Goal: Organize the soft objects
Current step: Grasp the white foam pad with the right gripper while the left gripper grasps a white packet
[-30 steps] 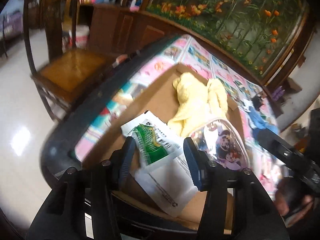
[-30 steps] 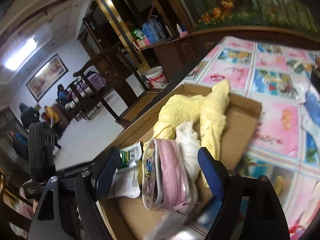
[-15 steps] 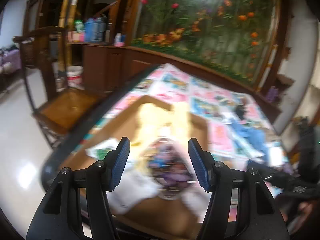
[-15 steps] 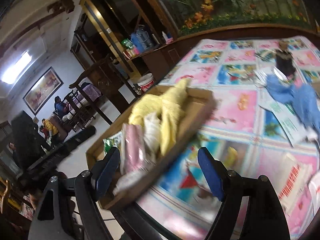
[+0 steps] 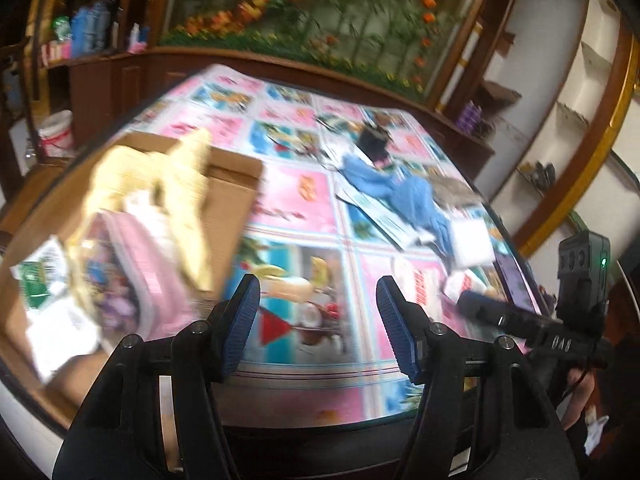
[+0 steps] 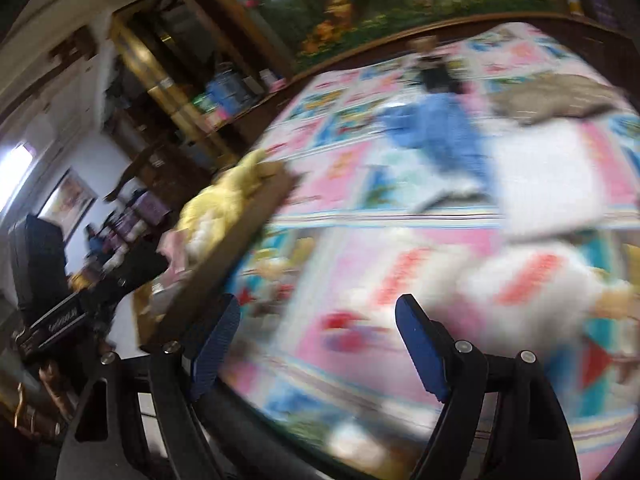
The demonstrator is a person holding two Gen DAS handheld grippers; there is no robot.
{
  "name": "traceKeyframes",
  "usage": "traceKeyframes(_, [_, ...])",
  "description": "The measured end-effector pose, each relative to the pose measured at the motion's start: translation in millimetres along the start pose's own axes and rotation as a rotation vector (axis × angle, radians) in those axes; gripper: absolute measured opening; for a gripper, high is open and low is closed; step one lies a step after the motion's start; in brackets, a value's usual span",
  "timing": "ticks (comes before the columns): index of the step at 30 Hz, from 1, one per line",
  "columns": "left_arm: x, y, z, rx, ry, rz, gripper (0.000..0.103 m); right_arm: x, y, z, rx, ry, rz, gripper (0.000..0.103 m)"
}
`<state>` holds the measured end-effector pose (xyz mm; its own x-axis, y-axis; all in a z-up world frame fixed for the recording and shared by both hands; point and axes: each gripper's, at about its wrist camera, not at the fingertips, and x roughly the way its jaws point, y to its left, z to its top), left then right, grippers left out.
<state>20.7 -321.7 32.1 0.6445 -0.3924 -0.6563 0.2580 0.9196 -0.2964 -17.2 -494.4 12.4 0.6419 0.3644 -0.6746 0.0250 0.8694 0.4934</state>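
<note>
While both views are smeared by motion blur, the layout reads well enough. At the left edge of the desk, which is covered by a bright cartoon-patterned cloth, sits a shallow cardboard box serving as the collecting place: a yellow plush towel lies draped over its far wall, a pink zip pouch rests in front of it, and a green-and-white packet lies in the near left corner. Gathering them there keeps the soft things together and off the open cloth.

Well apart from the box, toward the far right of the cloth, a blue cloth lies crumpled on some printed sheets, with a grey cloth just beyond it and a white pad beside it. These look like what is left to sort.

The left hand-held gripper is released, its blue pads wide apart with only patterned cloth between them. The right hand-held gripper is likewise spread and carries nothing; in the left view it shows as a dark body at the right edge. Both point down over bare cloth between the box and the loose pile, which suggests the next reach is for the blue cloth. Being limp and tangled with paper, it may drag a sheet along when lifted.
</note>
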Motion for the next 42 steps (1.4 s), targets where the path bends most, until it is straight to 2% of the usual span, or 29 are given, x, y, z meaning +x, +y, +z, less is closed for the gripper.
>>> traceKeyframes(4, [15.4, -14.9, -2.0, -0.001, 0.053, -0.049, 0.061, -26.5, -26.9, 7.5, 0.048, -0.072, -0.068, 0.080])
traceKeyframes(7, [28.3, -26.9, -6.4, 0.023, 0.089, -0.056, 0.061, -38.0, -36.5, 18.6, 0.059, -0.108, -0.101, 0.080])
traceKeyframes(10, [36.9, -35.8, -11.9, 0.050, 0.117, -0.066, 0.061, -42.4, -43.8, 37.7, 0.053, -0.152, -0.195, 0.080])
traceKeyframes(14, [48.7, -45.7, -17.4, 0.077, 0.156, -0.087, 0.061, -36.8, -65.3, 59.3, 0.113, -0.181, -0.308, 0.080])
traceKeyframes(15, [52.3, -48.5, -17.9, 0.083, 0.169, -0.094, 0.061, -34.4, -71.1, 62.3, 0.124, -0.176, -0.322, 0.080])
traceKeyframes(19, [69.6, -64.0, -16.6, 0.128, 0.203, -0.126, 0.061, -7.9, -90.8, 70.6, 0.135, -0.069, -0.362, 0.080])
traceKeyframes(22, [87.6, -76.3, -11.9, 0.153, 0.222, -0.139, 0.061, 0.4, -96.3, 63.0, 0.167, -0.028, -0.341, 0.078])
traceKeyframes(24, [101.2, -84.7, -9.3, 0.169, 0.246, -0.161, 0.061, 1.2, -93.1, 56.1, 0.173, -0.021, -0.339, 0.070])
traceKeyframes(25, [105.6, -86.6, -8.4, 0.175, 0.254, -0.164, 0.061, 1.4, -90.6, 51.5, 0.175, -0.014, -0.345, 0.061])
traceKeyframes(27, [119.4, -92.0, -6.6, 0.181, 0.277, -0.165, 0.061, -2.7, -84.2, 44.4, 0.176, -0.027, -0.342, 0.055])
traceKeyframes(28, [125.5, -94.3, -6.7, 0.186, 0.297, -0.159, 0.061, -4.4, -81.6, 40.5, 0.176, -0.032, -0.340, 0.048])
traceKeyframes(31, [133.7, -105.5, -8.4, 0.238, 0.291, -0.124, 0.061, -9.1, -77.0, 36.6, 0.180, -0.046, -0.308, 0.035])
traceKeyframes(35, [139.5, -121.5, -14.2, 0.361, 0.266, -0.021, 0.061, -15.8, -69.5, 31.0, 0.172, -0.075, -0.219, 0.013])
traceKeyframes(37, [139.5, -127.3, -18.6, 0.408, 0.266, 0.011, 0.062, -18.3, -67.2, 28.4, 0.174, -0.086, -0.197, 0.012])
traceKeyframes(40, [138.2, -124.9, -21.3, 0.413, 0.258, 0.006, 0.061, -25.0, -67.3, 26.1, 0.183, -0.115, -0.140, 0.012])
traceKeyframes(42, [137.3, -120.5, -21.3, 0.397, 0.246, 0.009, 0.053, -26.3, -66.0, 25.8, 0.176, -0.121, -0.113, 0.012])
